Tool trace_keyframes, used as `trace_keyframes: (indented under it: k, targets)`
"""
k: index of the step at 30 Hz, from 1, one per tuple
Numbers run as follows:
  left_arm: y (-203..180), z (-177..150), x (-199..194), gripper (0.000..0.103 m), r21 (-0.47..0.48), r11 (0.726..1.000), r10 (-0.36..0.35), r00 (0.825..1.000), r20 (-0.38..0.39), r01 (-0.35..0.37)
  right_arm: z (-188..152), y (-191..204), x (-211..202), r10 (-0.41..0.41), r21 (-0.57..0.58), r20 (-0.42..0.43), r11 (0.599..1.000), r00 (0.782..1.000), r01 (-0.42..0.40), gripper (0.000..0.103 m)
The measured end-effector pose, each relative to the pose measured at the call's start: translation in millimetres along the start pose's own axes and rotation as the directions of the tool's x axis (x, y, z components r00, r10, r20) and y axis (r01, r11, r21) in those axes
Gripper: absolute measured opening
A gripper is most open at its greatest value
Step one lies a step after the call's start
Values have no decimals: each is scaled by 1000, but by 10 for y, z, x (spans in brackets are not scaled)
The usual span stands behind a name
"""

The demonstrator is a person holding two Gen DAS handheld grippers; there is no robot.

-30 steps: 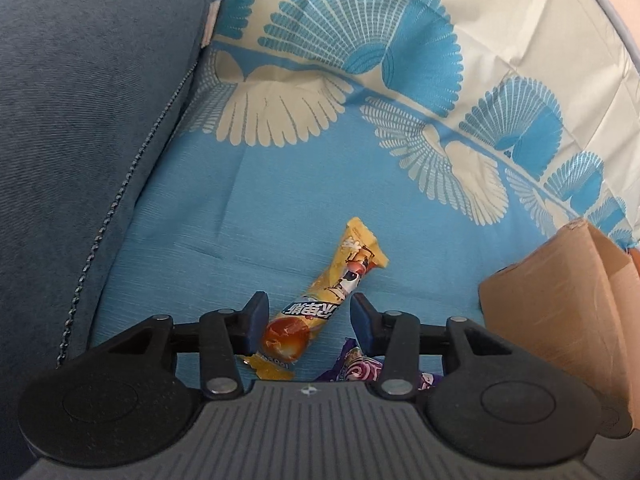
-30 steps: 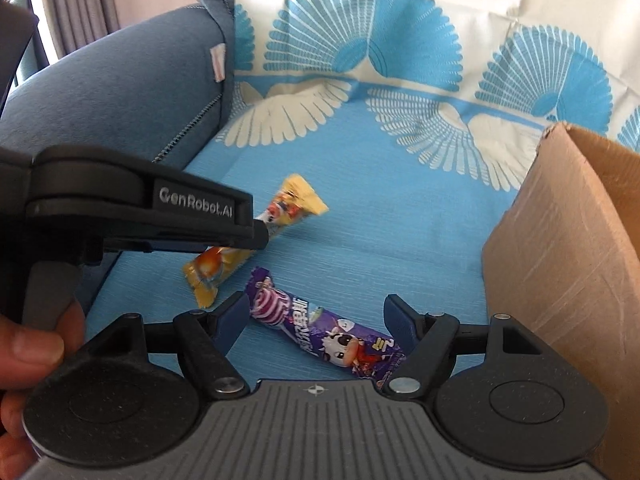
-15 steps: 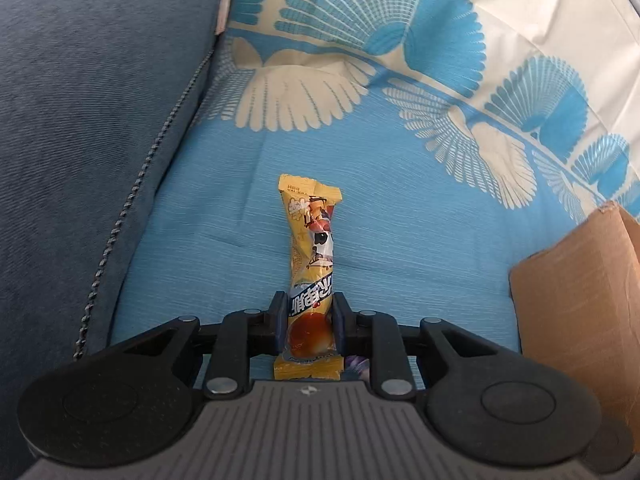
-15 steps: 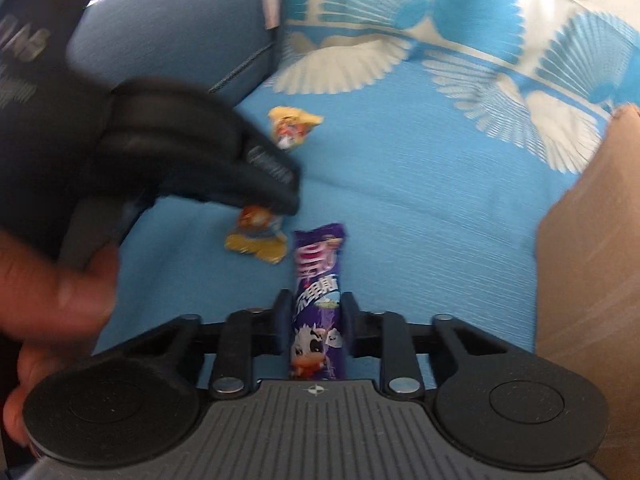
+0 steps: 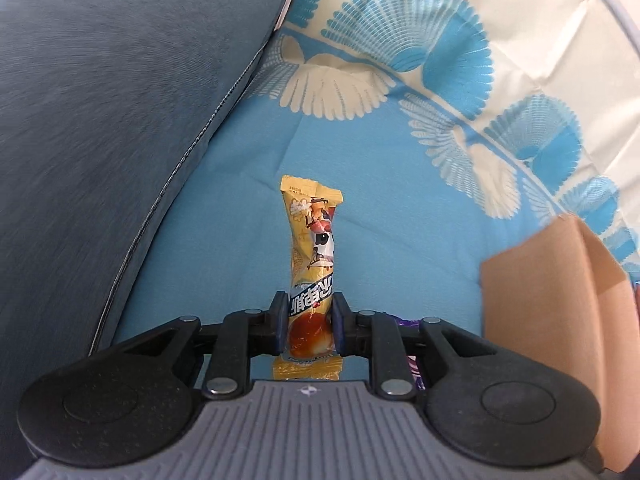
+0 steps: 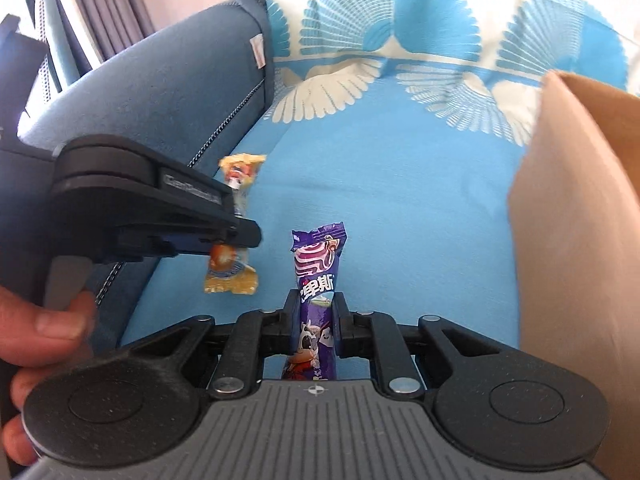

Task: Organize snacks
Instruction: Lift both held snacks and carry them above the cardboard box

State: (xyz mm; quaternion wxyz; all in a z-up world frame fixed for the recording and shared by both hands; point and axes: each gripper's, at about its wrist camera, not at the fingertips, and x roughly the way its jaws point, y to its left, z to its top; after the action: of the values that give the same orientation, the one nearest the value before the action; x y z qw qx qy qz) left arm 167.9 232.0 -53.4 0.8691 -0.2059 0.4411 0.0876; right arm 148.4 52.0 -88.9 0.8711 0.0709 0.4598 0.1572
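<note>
Fingers of the left gripper (image 5: 308, 326) pinch the yellow snack (image 5: 312, 264); the right gripper (image 6: 316, 328) pinches the purple snack (image 6: 316, 280); slick wrappers might slip before reaching the box (image 6: 576, 240).

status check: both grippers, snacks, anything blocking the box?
Left gripper shut on yellow snack. Right gripper shut on purple snack. Both lifted off the blue cover. Cardboard box to the right, path clear.
</note>
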Motion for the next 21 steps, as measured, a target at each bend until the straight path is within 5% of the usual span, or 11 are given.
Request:
trace_keyframes:
  k: [14,21]
  targets:
    - [-191,-612,-885,24,71,997,-24,989,146,14,-303,61,-1112,55,-9,190,998,980,-55,16]
    - [-421,-658,-1077,24,137,990,-47,982,182,22,-335,-81,-1753,35,-33,391,999,920,-23,16]
